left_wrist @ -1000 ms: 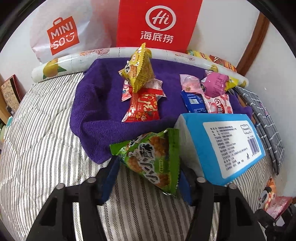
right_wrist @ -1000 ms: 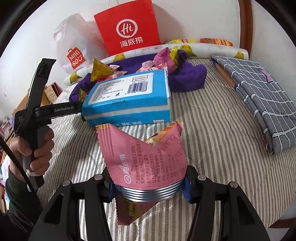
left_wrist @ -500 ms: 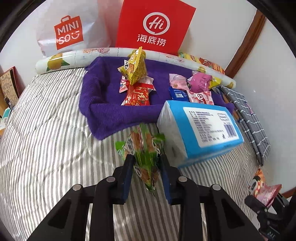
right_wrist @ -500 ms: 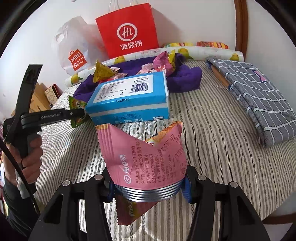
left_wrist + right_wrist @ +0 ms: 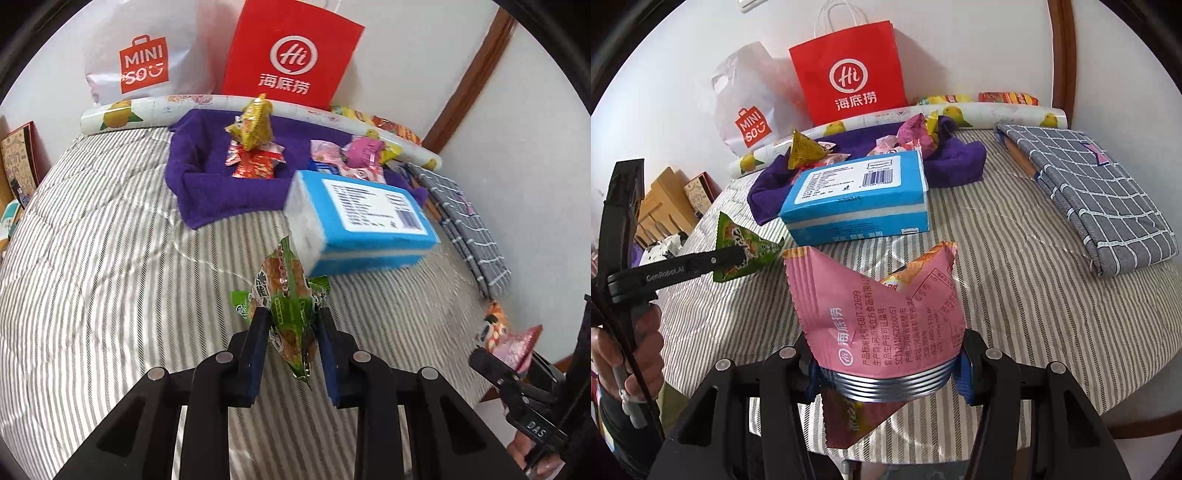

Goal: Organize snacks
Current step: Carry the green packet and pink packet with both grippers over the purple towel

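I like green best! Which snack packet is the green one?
The green packet, pinched in the left hand-held gripper above the striped bedcover. The other gripped packet is pink.

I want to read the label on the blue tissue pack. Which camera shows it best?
The right wrist view: the blue tissue pack lies whole and sharp there, label and barcode facing up. In the left wrist view the pack is blurred, with the green snack packet covering its near corner.
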{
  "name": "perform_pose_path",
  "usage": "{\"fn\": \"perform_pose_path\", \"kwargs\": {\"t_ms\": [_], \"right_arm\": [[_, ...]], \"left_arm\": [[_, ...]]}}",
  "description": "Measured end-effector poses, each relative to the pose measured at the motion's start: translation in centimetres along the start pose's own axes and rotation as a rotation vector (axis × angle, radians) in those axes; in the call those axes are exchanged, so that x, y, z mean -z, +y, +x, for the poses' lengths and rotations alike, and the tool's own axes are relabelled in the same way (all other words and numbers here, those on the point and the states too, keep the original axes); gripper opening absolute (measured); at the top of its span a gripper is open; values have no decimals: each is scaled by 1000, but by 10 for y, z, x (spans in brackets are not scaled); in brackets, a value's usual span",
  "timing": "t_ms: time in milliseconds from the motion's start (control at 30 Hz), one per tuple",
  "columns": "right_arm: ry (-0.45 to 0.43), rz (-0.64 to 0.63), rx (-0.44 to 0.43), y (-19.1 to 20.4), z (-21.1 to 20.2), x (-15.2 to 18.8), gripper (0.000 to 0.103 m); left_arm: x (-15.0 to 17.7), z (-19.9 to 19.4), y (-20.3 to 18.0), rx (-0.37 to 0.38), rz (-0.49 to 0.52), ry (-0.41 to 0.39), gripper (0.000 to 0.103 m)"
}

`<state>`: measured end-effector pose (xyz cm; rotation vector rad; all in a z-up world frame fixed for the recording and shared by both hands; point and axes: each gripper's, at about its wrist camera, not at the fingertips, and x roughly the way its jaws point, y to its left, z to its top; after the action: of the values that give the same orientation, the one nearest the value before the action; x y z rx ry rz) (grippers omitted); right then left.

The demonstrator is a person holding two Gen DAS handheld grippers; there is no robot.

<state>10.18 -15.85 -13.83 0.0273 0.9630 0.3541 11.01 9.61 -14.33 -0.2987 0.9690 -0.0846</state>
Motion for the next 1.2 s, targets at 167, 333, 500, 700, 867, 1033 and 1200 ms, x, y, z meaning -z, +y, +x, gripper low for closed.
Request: {"fn": "perform_pose_path", "kwargs": {"t_ms": [167, 333, 500, 700, 867, 1033, 1200], "right_arm": [[-13, -6, 6, 2, -14, 1, 54], [-43, -5, 10, 1, -28, -9, 54], [-64, -6, 12, 4, -34, -17, 54], [-60, -9, 9, 6, -31, -27, 54], [-72, -14, 7, 7, -30, -41, 54], [-88, -25, 4, 10, -29, -57, 54], [-92, -31, 11, 10, -26, -71, 54]], "left_arm": [[6, -14, -25, 36, 38, -12, 25], [2, -24, -42, 53, 63, -27, 25], [-5, -29, -50, 60, 71, -38, 25], [-18, -30, -52, 71, 68, -40, 25], [-32, -31, -51, 82, 61, -50, 25], [-48, -30, -51, 69, 65, -64, 25], [-59, -27, -50, 57, 69, -56, 25]]}}
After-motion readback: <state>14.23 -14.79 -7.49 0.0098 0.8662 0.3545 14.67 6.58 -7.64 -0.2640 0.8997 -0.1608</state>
